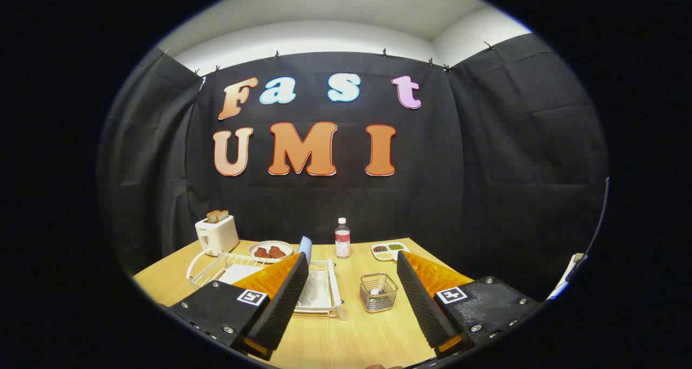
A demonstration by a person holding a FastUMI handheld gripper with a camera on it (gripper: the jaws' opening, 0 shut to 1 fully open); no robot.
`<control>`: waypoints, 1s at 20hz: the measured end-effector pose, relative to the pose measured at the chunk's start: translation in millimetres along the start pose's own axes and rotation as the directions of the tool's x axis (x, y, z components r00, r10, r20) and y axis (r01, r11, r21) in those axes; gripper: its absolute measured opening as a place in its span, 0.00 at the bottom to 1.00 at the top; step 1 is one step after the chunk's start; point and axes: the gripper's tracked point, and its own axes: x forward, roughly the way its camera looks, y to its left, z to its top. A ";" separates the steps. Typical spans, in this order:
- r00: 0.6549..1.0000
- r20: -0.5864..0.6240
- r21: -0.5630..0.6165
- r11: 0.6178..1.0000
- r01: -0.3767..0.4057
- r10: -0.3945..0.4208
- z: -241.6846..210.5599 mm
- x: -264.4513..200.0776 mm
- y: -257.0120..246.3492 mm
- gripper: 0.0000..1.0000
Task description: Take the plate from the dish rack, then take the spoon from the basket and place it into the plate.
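Claw (351,288) is hovering above the near part of the worktop (346,336), fingers spread wide and released, gripping nothing. Bare wood is showing in the gap between the two fingers.

Dish rack (316,288) is sitting on the worktop just ahead of the left finger, partly hidden behind it; its white frame edge is running along the inner side of that finger. Plate (305,248) is standing upright in the rack, its pale blue rim rising just above the left fingertip. A second white wire rack (216,266) is lying left of the dish rack, beyond the left finger.

Basket (378,292) is sitting between the fingers, nearer the right one, apart from the dish rack with an open strip of worktop between them. Something small and pale is lying inside the basket; cannot tell whether this is the spoon.

Far side of the worktop: toaster (216,234) with bread at the left corner, dish of red food (270,250) beside it, bottle (342,238) standing upright at mid-back edge, sectioned dish (389,250) near the right-hand edge. Open worktop is lying around the bottle and ahead of the basket.
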 end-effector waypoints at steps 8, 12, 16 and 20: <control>0.997 -0.025 0.014 0.997 -0.070 0.070 9.0 25.8 37.7 0.98; 0.996 -0.046 0.008 0.997 -0.075 0.075 12.3 38.4 35.8 0.98; 0.995 -0.048 0.012 0.996 -0.090 0.091 10.1 46.3 38.6 0.98; 0.993 -0.047 0.006 0.994 -0.111 0.111 13.4 61.5 45.8 0.98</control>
